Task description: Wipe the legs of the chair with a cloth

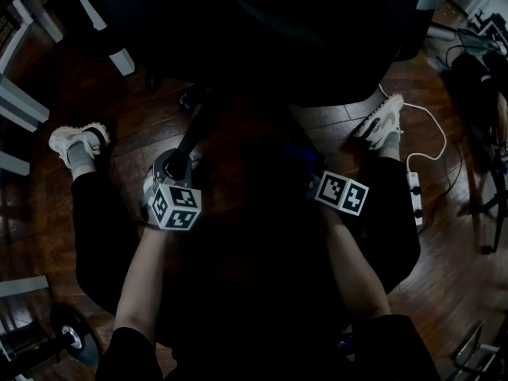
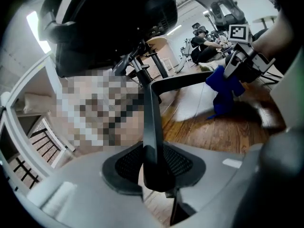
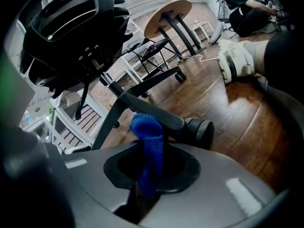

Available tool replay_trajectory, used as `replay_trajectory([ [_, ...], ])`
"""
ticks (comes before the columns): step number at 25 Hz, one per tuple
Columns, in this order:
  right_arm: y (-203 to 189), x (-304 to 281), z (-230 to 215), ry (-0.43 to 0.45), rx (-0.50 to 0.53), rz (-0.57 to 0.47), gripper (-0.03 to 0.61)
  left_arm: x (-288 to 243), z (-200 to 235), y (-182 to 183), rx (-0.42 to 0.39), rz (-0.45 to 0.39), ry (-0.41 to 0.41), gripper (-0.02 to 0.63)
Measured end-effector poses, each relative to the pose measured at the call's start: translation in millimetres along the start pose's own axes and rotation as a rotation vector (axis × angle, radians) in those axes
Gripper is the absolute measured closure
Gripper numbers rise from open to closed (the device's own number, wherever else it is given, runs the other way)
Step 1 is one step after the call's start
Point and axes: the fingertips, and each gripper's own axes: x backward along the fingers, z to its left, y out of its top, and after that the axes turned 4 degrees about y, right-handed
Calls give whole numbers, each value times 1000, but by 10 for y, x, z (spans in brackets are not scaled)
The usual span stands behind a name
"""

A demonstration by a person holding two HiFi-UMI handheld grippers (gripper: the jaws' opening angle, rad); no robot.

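The office chair stands tilted above a wooden floor, its black seat [image 3: 71, 27] overhead. My left gripper [image 2: 154, 171] is shut on one black chair leg [image 2: 148, 122], which runs up between the jaws toward the centre column. My right gripper [image 3: 147, 177] is shut on a blue cloth [image 3: 148, 141]. The cloth's folded top lies against another chair leg [image 3: 156, 114], close to its caster [image 3: 203, 130]. From the left gripper view, the right gripper [image 2: 233, 68] and its cloth [image 2: 223, 87] hang beside the far leg. The head view is dark; both marker cubes [image 1: 176, 205] [image 1: 343, 193] show there.
The person's white shoes [image 1: 78, 143] [image 1: 382, 121] rest on the floor either side of the chair base. A white power strip [image 1: 413, 190] and cable lie to the right. A round wooden table [image 3: 168, 11] and a white slatted rack [image 3: 78, 122] stand beyond.
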Motion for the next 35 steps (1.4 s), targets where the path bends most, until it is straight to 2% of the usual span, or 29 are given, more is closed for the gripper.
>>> replay_trajectory([
  [2, -36, 64, -13, 2, -7, 13, 500, 63, 3, -58, 11, 4, 10, 491],
  [5, 9, 44, 110, 33, 41, 34, 502, 155, 59, -90, 64, -3, 21, 502],
  [8, 168, -61, 453, 133, 123, 17, 502, 328, 44, 150, 131, -108, 2, 511],
  [11, 548, -279, 796, 188, 205, -65, 502, 512, -134, 588, 250, -262, -111, 511],
  [14, 969, -570, 1087, 178, 276, -110, 500, 624, -412, 877, 341, -327, -226, 511],
  [18, 1281, -826, 1204, 103, 324, -97, 500, 694, -823, 1070, 329, -342, -293, 511],
  [21, 1275, -830, 1144, 38, 415, -60, 500, 692, -1067, 1118, 296, -327, -330, 511],
  [23, 1245, -804, 1008, 11, 439, -33, 500, 670, -1163, 1130, 283, -311, -345, 511],
  [31, 1021, -390, 524, 52, 346, 45, 500, 616, -1299, 1102, 288, -263, -381, 511],
  [35, 902, -157, 304, 48, 360, 99, 500, 621, -1385, 1062, 290, -239, -395, 511],
])
